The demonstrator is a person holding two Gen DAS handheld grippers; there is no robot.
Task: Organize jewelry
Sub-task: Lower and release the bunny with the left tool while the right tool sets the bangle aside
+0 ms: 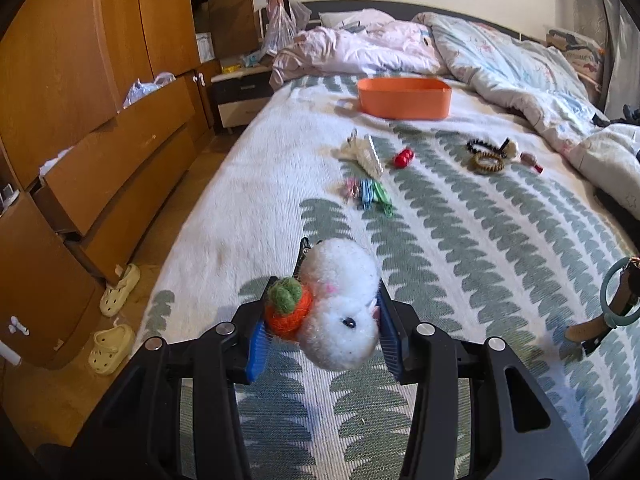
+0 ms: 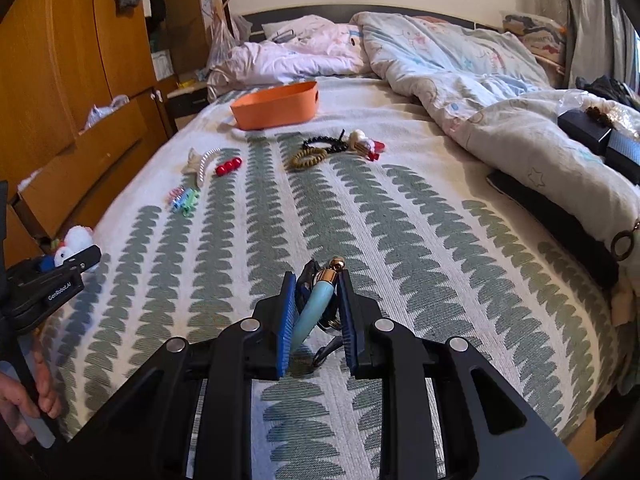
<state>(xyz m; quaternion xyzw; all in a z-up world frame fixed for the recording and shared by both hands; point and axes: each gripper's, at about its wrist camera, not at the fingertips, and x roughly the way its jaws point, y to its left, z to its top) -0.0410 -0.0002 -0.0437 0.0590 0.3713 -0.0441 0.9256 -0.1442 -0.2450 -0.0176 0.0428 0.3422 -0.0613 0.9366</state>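
Observation:
My left gripper (image 1: 320,316) is shut on a fluffy white bunny hair clip (image 1: 340,304) with an orange felt carrot, held above the bedspread. My right gripper (image 2: 318,304) is shut on a teal bangle (image 2: 316,300) with a gold cap, and a dark watch strap is pinched beside it. In the left wrist view the bangle (image 1: 618,296) and a tan watch strap (image 1: 588,330) hang at the right edge. An orange basket (image 1: 404,96) (image 2: 276,106) stands far up the bed. Loose pieces lie before it: coloured clips (image 1: 368,194), red beads (image 1: 403,158), hair ties (image 1: 486,156).
A white comb clip (image 2: 202,164) and a small red-and-white piece (image 2: 368,144) also lie on the green-leaf bedspread (image 2: 400,240). Rumpled duvets (image 2: 460,80) fill the far and right side. A wooden wardrobe with open drawers (image 1: 100,140) lines the left, slippers (image 1: 116,320) on the floor.

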